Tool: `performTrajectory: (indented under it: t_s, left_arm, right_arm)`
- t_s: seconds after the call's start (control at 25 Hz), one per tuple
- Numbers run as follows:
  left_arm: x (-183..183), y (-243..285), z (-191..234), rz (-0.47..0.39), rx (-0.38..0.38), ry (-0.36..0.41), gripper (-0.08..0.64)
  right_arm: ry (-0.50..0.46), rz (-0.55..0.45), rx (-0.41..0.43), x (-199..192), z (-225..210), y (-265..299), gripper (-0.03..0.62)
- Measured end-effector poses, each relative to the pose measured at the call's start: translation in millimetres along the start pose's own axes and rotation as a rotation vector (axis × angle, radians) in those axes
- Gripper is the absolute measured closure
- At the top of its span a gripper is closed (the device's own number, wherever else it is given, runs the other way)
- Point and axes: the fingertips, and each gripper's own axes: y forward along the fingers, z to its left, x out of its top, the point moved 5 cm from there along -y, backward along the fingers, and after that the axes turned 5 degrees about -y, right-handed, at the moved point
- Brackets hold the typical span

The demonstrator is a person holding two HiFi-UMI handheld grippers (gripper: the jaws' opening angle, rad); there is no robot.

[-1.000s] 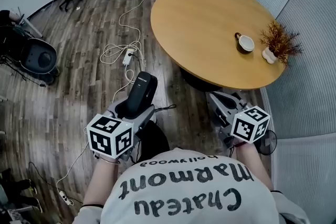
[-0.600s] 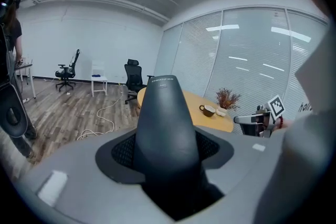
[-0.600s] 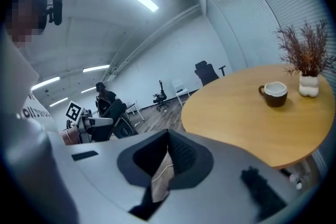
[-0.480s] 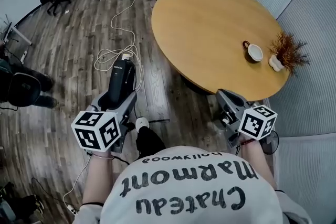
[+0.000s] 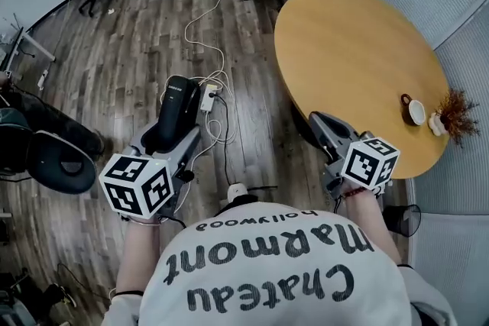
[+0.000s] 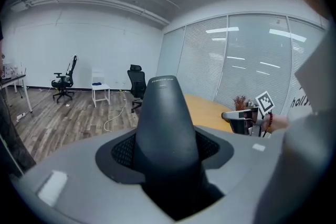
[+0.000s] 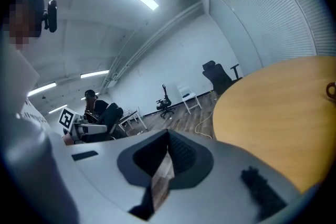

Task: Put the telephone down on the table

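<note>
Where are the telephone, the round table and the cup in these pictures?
telephone (image 5: 178, 99): head view, middle of the black handset.
round table (image 5: 355, 50): head view, bare wooden top.
cup (image 5: 416, 112): head view, its bowl.

— How is the telephone (image 5: 177, 109) held?
— A black, tapered handset is clamped between the jaws of the left gripper (image 5: 165, 140), with its top end projecting forward past them.
— And the table (image 5: 353, 50)?
— A round wooden top is seen just ahead of the right gripper (image 5: 324, 126), well apart from the telephone.
</note>
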Motion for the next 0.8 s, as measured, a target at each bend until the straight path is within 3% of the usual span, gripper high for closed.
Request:
performTrajectory:
  t_s: [0.28,0.56,0.8]
  left_arm:
    - [12,19,66,0.017,-0.009,-0.041,0.275]
    - [20,43,80,0.040,-0.082,-0.095,0.275]
    - [29,70,95,0.054,-0.080,-0.054,0.275]
  right_arm:
    - [-0.074,0.056,-0.007,3,18,81,0.577]
    - [-0.073,0.124,-0.067,1,1,98,0.577]
    - [-0.098,0.132,-0.062,10,-22,142,0.578]
